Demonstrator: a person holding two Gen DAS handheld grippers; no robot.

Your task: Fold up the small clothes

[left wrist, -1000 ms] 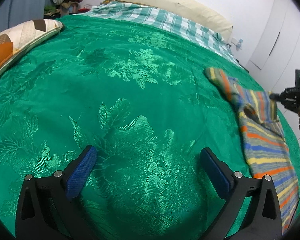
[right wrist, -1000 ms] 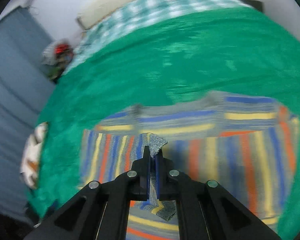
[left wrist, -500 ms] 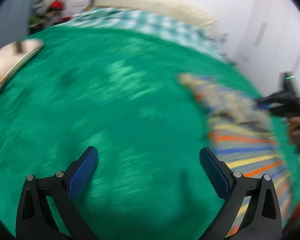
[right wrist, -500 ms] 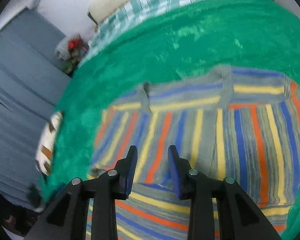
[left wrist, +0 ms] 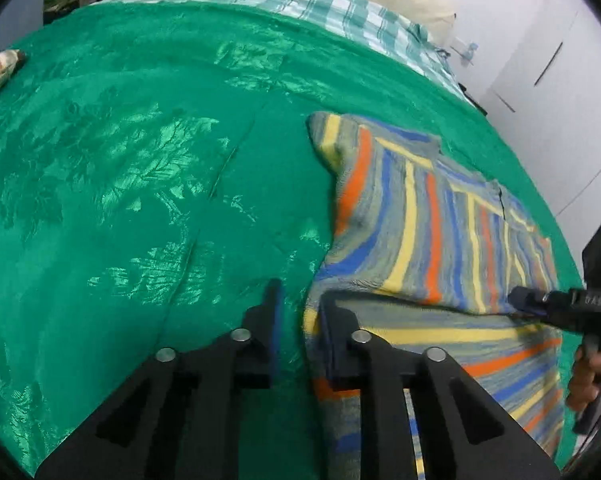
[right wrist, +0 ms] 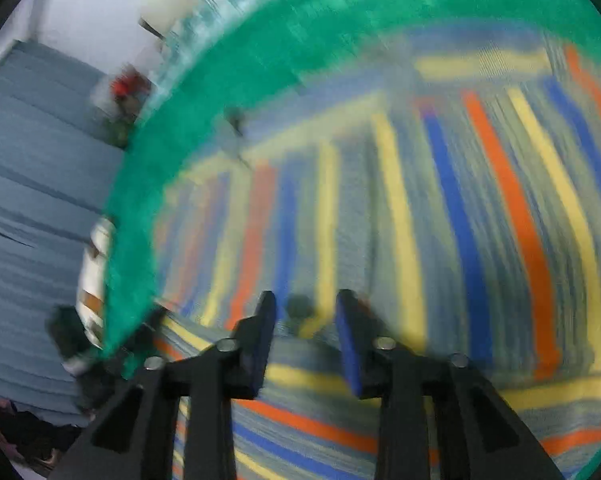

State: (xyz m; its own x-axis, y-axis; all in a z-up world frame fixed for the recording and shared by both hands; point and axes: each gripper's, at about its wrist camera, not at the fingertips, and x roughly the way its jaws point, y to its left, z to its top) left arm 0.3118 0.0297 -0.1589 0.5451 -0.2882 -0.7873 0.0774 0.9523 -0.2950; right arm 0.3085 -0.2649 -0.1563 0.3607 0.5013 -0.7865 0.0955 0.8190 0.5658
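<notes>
Just one striped garment (left wrist: 440, 240) on one green bedspread (left wrist: 120, 160).

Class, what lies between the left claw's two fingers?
In the left wrist view, the striped knitted garment's edge and green bedspread lie in the left claw.

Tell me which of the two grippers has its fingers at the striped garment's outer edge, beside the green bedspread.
The left gripper: it straddles the striped garment edge, one finger over the green bedspread. The right gripper sits over the stripes.
</notes>
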